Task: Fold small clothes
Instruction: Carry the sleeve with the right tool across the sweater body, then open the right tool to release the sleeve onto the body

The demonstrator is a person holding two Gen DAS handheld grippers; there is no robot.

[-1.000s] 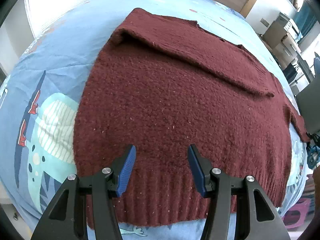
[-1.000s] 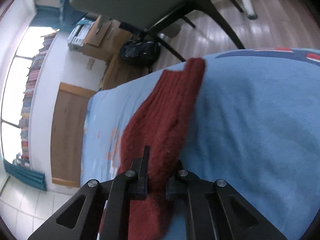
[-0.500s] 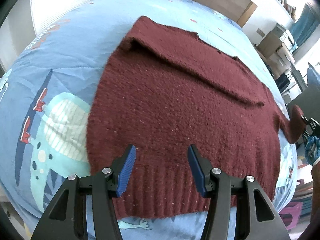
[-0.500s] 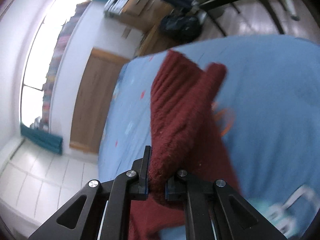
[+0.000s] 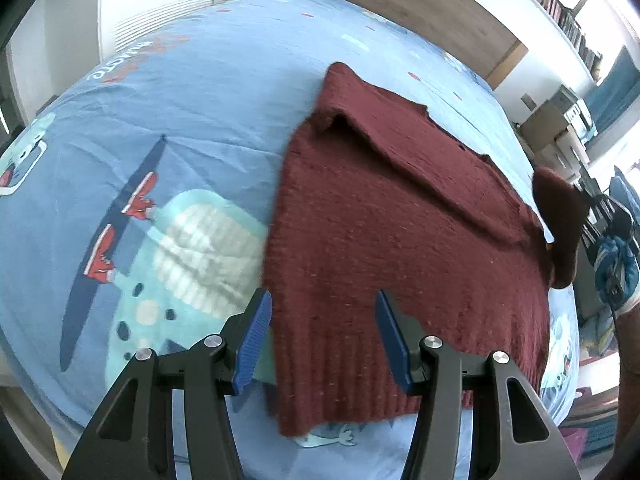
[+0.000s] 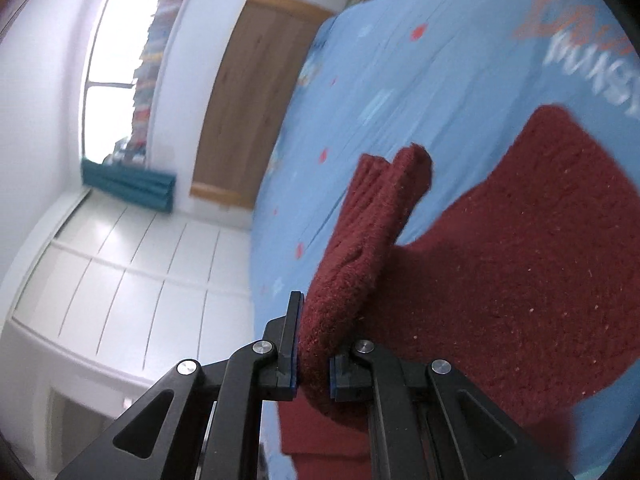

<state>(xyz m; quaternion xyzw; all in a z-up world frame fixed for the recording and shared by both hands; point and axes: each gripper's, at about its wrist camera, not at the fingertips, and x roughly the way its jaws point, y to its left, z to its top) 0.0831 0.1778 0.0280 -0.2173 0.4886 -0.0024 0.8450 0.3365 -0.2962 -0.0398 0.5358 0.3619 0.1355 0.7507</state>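
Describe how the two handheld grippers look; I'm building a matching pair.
Both are matte black, with angular arms with triangular cut-outs and silver round screw heads. The left gripper has ribbed blue pads on its fingers. The right gripper shows only thin blue edges there. No cables or markings show.

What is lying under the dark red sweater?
The sweater lies on a blue printed bed cover. Its cartoon print continues under the knit, but that part is covered and cannot be seen.

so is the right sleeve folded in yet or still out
Not folded yet: the right gripper holds the sleeve lifted above the sweater body.
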